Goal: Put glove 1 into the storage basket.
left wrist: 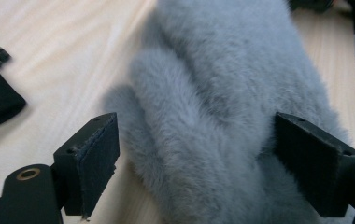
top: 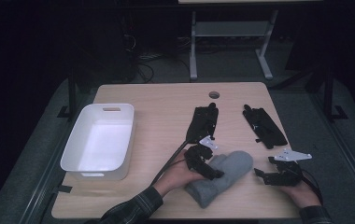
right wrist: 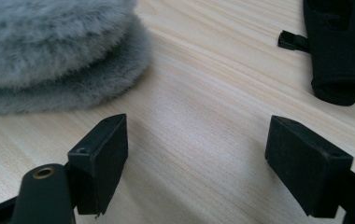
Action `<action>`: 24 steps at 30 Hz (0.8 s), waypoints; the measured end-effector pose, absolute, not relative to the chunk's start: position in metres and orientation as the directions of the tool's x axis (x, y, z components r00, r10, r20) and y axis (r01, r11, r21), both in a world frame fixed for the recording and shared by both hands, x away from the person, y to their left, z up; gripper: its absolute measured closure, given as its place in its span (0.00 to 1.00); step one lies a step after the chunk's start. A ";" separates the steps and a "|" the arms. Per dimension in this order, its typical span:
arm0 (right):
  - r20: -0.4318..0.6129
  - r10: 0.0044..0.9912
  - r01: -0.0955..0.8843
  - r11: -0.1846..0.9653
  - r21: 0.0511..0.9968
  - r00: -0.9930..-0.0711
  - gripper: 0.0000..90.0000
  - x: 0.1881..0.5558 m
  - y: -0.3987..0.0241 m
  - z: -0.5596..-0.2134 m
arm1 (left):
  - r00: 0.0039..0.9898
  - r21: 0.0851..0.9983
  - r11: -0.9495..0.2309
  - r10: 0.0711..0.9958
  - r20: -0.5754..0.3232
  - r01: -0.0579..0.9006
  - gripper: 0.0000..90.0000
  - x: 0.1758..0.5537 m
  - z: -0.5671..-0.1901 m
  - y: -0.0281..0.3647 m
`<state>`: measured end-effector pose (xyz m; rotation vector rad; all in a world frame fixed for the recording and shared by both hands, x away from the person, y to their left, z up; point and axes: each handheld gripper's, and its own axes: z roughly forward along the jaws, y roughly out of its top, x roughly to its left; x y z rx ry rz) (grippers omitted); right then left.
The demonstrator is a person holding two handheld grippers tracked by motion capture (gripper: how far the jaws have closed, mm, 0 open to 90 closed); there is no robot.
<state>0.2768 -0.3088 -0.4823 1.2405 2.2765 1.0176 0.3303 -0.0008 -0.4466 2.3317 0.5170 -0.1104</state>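
Observation:
A grey furry mitten (top: 229, 172) lies on the wooden table near its front edge; in the right gripper view it looks like two stacked layers (right wrist: 49, 51). My left gripper (top: 214, 173) reaches over the mitten from the left. Its jaws stand wide, with the grey fur (left wrist: 203, 102) between them and the left pad (left wrist: 94, 158) just clear of it. My right gripper (top: 261, 174) hovers open to the right of the mitten, with bare wood between its pads (right wrist: 196, 163).
Two black gloves lie flat behind the mitten, one at mid-table (top: 203, 122) and one to the right (top: 264, 127). A white plastic bin (top: 119, 116) stands at the left. A round hole (top: 214, 94) sits near the table's far edge.

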 end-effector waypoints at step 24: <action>0.029 0.833 0.577 0.357 0.734 -0.553 0.23 0.277 -0.309 -0.483 | 0.906 0.589 -0.692 0.259 -0.335 0.417 0.57 0.331 -0.461 -0.002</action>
